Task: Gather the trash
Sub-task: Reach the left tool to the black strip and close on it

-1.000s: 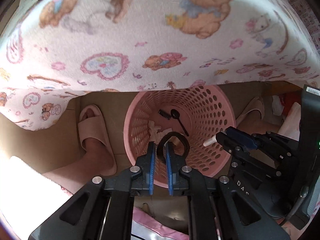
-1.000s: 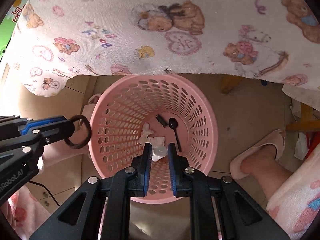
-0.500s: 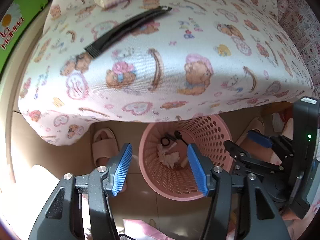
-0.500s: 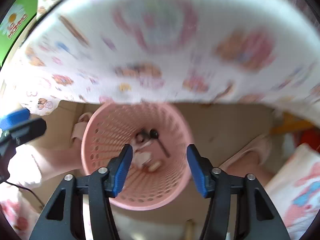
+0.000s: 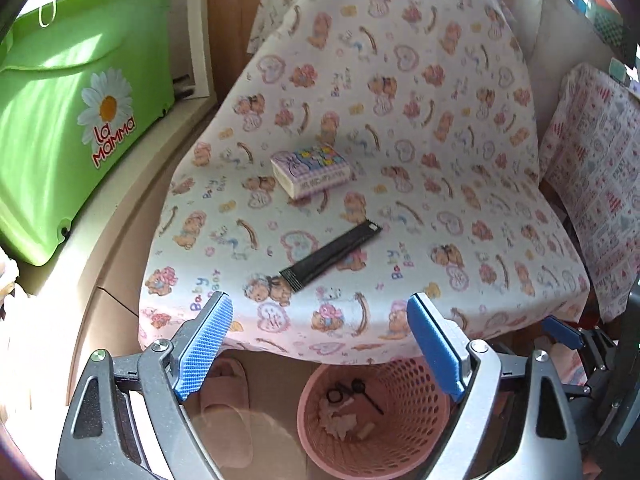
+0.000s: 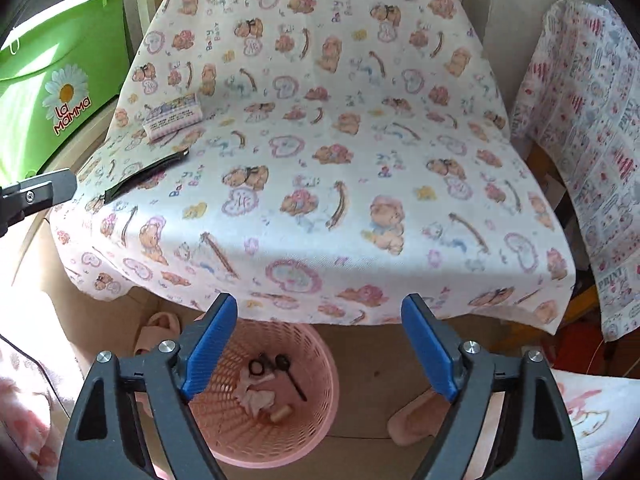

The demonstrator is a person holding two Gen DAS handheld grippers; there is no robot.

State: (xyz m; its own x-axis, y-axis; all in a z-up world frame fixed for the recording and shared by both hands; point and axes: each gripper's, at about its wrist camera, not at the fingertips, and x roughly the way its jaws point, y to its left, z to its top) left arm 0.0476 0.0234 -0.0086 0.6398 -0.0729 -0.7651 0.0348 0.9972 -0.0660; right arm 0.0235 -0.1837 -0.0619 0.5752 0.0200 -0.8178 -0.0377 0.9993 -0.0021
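1. Your left gripper point(image 5: 320, 352) is hanging wide apart with nothing between its blue pads; its jaws have just been spreading further; it is sitting above the pink basket point(image 5: 420, 432), at the near edge of the teddy-bear cloth point(image 5: 400, 120).
2. Your right gripper point(image 6: 320, 346) is likewise gaping and carrying nothing; its jaws have just been widening too; the same basket point(image 6: 320, 412) is showing below and between its fingers.
3. The basket is standing on the floor under the cloth's front edge, holding a black ring point(image 6: 257, 367), a black spoon point(image 6: 292, 380), crumpled tissue point(image 6: 256, 396) and a small pale cylinder point(image 6: 280, 414).
4. A black sachet point(image 5: 332, 254) and a small patterned box point(image 5: 312, 170) are lying on the cloth, near each other but apart; a green tub point(image 5: 60, 120) is standing off to the left.
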